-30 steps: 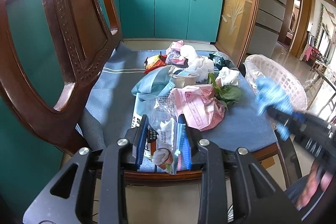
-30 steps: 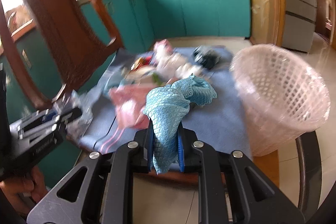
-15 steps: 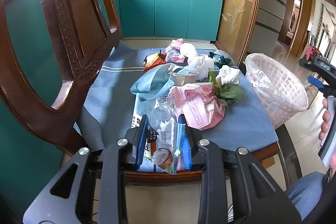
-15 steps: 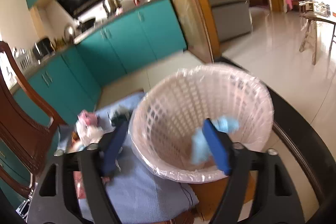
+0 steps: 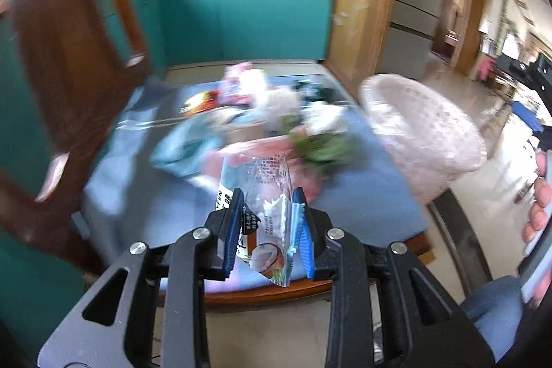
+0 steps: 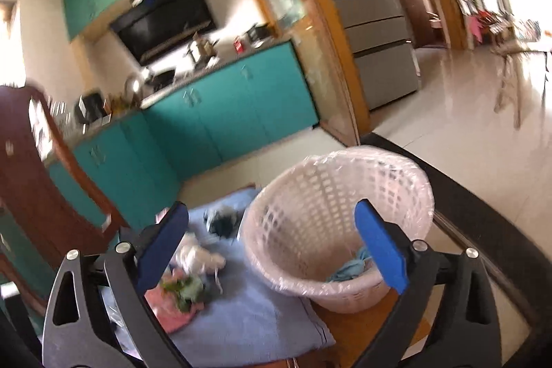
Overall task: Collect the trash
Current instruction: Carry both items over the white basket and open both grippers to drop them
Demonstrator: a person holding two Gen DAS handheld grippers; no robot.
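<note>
wrapper (image 5: 264, 212) is sitting pinched between the left gripper (image 5: 267, 235) fingers above the near table edge, looking light, crinkly and slippery, so gripping mid-body seems wise. right gripper (image 6: 272, 250) is hanging spread wide and empty over the basket (image 6: 310, 195), which is holding a blue cloth (image 6: 348, 269) at right.

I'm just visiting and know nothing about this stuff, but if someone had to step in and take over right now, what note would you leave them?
Left tool: shut on a clear snack wrapper, held above the near table edge.
Right tool: open, holding nothing, above the white basket.
Done: a blue cloth lies in the basket.
Left: carry the wrapper to the basket on the right, then clear the pile on the blue tablecloth: pink bag, green leaves, white tissue, dark wrapper.
</note>
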